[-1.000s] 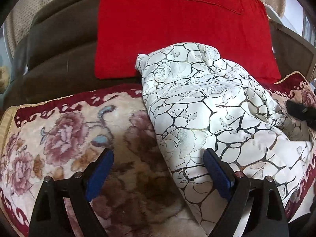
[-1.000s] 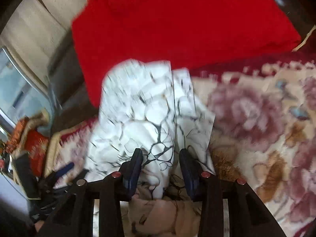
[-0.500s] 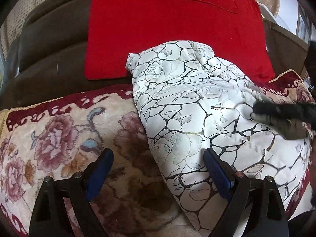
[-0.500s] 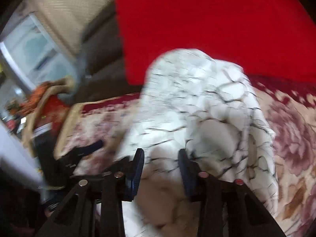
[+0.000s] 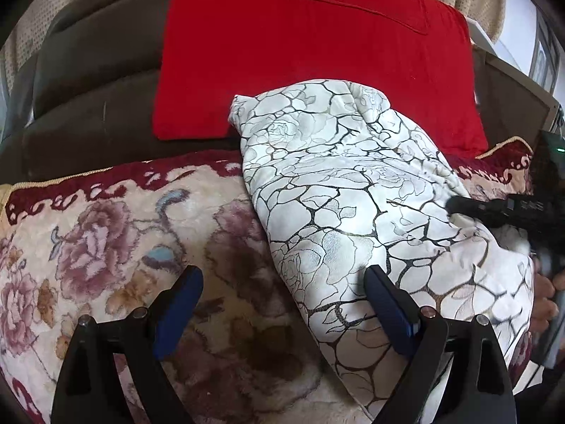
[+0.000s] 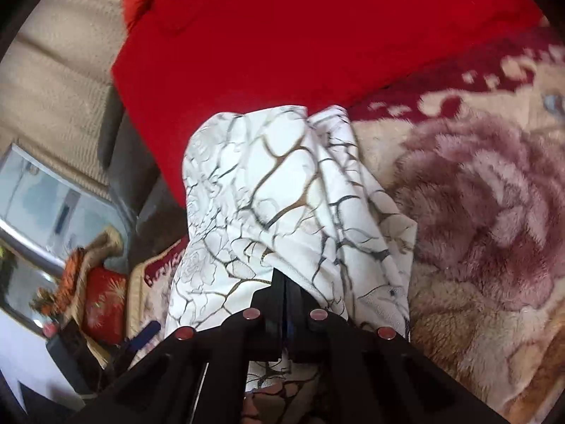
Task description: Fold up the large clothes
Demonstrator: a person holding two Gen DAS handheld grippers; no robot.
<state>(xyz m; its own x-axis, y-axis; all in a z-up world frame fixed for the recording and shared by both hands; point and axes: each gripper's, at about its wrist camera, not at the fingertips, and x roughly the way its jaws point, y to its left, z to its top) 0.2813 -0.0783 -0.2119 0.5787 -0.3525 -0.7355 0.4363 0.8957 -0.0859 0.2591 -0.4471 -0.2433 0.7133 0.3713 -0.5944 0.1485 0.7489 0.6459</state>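
Pinching the white patterned garment (image 6: pixel 268 190), the right gripper (image 6: pixel 284 282) is clamped — left gripper (image 5: pixel 282 304) fingers gape, empty.

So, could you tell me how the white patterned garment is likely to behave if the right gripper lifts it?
The white patterned garment already lies in soft creases, so it will probably hang limp. The right gripper is shut on one small bunch, so the rest would likely trail across the floral blanket. Its thin folds suggest it is light.

A brown sofa back (image 5: pixel 88 99) is seen at ten o'clock, a red cushion (image 5: pixel 317 63) at twelve, a floral plush cover (image 5: pixel 106 247) below; daylight enters a window (image 6: pixel 46 198).
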